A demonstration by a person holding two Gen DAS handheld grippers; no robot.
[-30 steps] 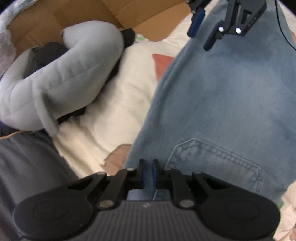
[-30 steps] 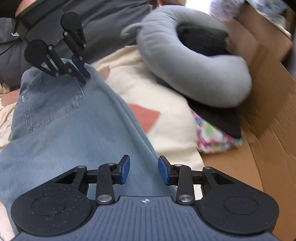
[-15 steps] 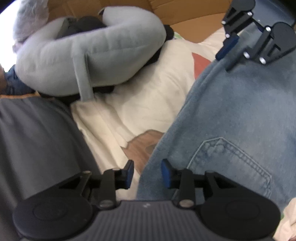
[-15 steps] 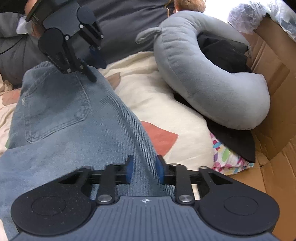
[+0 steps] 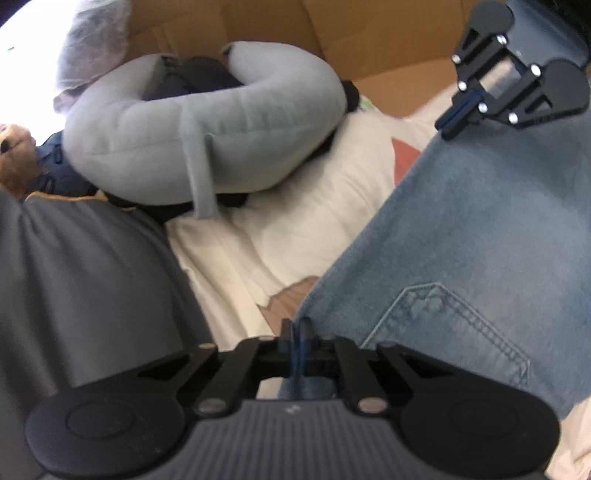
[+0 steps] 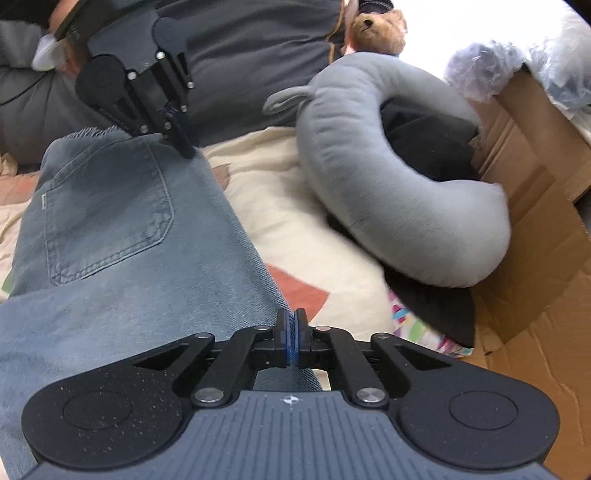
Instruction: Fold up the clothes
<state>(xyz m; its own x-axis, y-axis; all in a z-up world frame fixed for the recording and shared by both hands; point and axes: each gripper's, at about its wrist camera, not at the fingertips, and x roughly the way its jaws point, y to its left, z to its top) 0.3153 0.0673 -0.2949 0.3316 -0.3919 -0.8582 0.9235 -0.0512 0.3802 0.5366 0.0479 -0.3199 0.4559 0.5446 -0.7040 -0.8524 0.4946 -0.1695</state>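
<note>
One pair of jeans (image 6: 122, 236), spread pocket-up on the patterned bedspread (image 6: 280, 192). Clamped along one side edge by both tongs: left gripper (image 5: 295, 334) near the pocket, right gripper (image 6: 291, 334) farther along. Risk: thin pinches slipping off heavy denim when lifted, skewing the fold. Beside it, one grey neck pillow (image 6: 388, 177), one cardboard box (image 6: 535, 206), one teddy bear (image 6: 376, 29).

Jeans (image 5: 480, 229) cut off at the right edge, dark bundle (image 6: 424, 147) half hidden inside the grey pillow (image 6: 388, 192).
</note>
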